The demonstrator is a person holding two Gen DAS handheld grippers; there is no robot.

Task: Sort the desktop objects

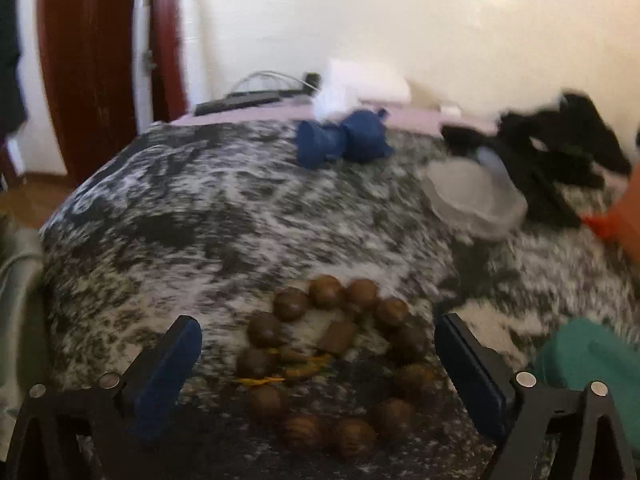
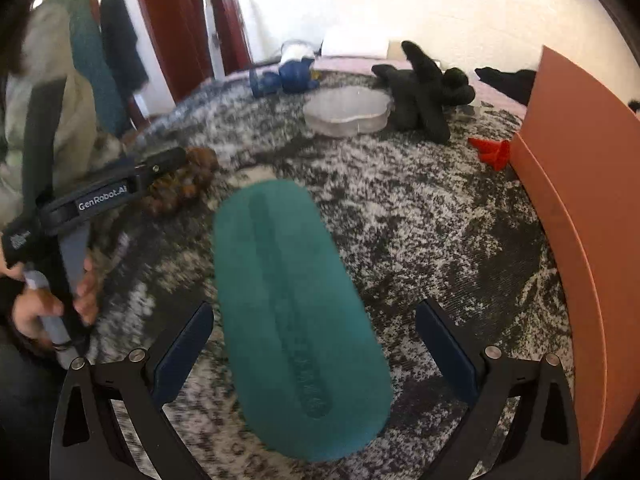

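Observation:
A string of big brown wooden beads point(image 1: 332, 364) lies in a loop on the black-and-white mottled cover point(image 1: 200, 208). My left gripper point(image 1: 318, 352) is open, with its blue pads on either side of the beads, just above them. It also shows in the right wrist view point(image 2: 160, 168), over the beads point(image 2: 188, 184). A teal oval case point(image 2: 296, 312) lies on the cover. My right gripper point(image 2: 314, 338) is open with its jaws either side of the case; contact cannot be told. The case's edge shows in the left wrist view point(image 1: 588, 364).
A clear plastic lid point(image 2: 348, 114), a black plush toy point(image 2: 424, 88), a blue plush toy point(image 2: 288, 74) and a red plastic piece point(image 2: 492, 150) lie further back. An orange box point(image 2: 576, 208) stands at the right. A white block point(image 2: 356, 46) lies by the wall.

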